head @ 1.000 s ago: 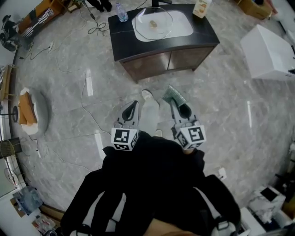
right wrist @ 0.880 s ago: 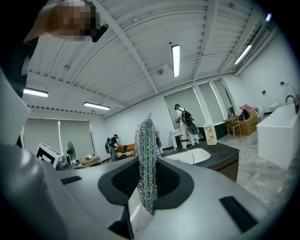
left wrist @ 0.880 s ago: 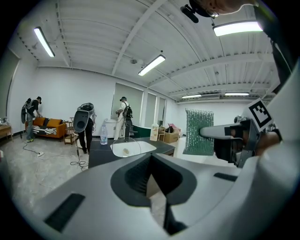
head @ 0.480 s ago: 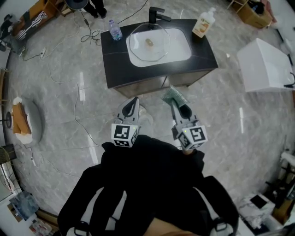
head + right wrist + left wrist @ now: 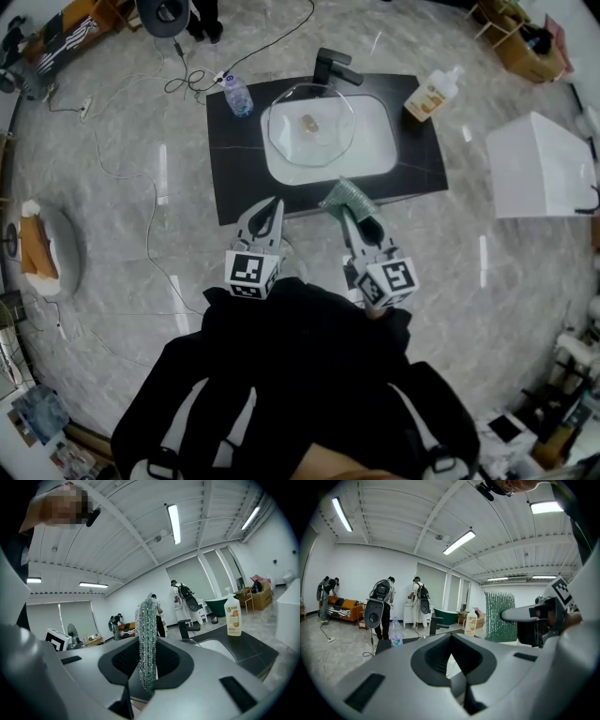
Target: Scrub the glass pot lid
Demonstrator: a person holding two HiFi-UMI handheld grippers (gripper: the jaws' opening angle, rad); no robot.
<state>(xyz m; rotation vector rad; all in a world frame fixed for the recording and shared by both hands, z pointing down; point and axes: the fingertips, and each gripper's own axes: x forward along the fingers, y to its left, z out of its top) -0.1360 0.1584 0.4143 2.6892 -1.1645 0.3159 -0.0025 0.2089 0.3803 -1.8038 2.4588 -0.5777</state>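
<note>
- Glass pot lid (image 5: 311,125): lies in the left part of the white sink (image 5: 377,155), knob up, touched by neither tool.
- Scrubber (image 5: 146,639): green mesh, upright, pinched between the jaws of my right tool (image 5: 349,217).
- Left tool (image 5: 266,214): jaws drawn together, nothing between them.
- Change: half a second ago the counter (image 5: 239,183) sat farther ahead. Now its front edge lies just beyond both tool tips, and the scrubber overlaps it in the head view.
- Counter stock: faucet (image 5: 330,64) behind the sink, water bottle (image 5: 238,95) at back left, soap bottle (image 5: 437,94) at back right.
- Room: a bare counter strip left of the sink. Cables (image 5: 122,178) cross the floor on the left, and a white box (image 5: 539,164) stands well to the right.
</note>
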